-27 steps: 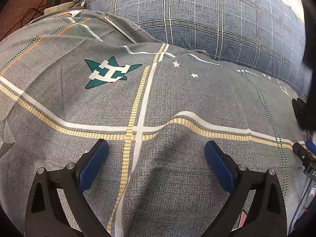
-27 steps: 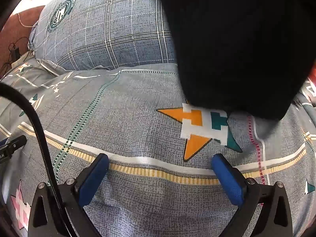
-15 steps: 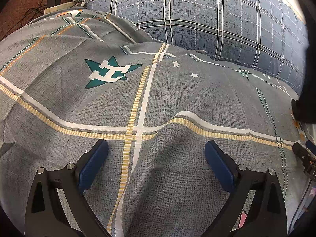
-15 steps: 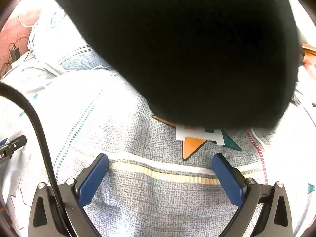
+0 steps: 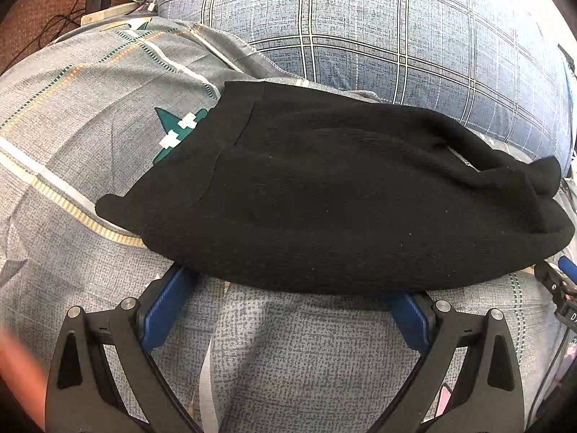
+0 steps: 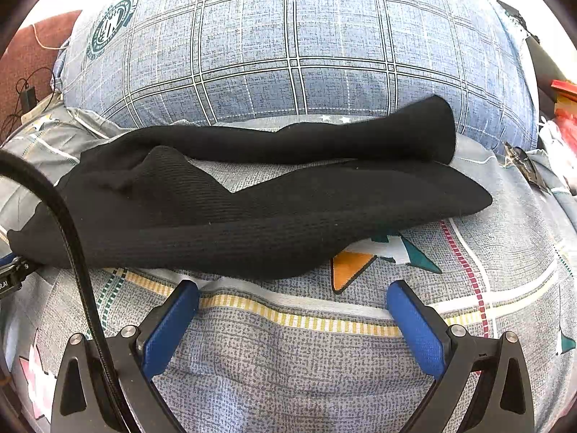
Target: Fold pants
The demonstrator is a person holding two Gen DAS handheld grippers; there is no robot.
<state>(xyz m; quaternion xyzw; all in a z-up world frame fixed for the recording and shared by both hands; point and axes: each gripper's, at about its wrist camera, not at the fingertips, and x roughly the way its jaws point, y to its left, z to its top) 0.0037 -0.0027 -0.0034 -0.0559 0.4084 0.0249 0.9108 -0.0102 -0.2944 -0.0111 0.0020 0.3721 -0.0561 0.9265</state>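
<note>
The black pants (image 5: 324, 195) lay in a loose heap across the grey patterned bedspread (image 5: 90, 83), legs splayed apart toward the right, just before the blue plaid pillow (image 6: 288, 47). Both the left gripper (image 5: 288, 285) and right gripper (image 6: 292, 299) hung at the near hem with jaws spread wide, holding nothing. The likely trouble was pinching bedspread along with the knit, or catching only one layer, so the fold would drag crooked.
</note>
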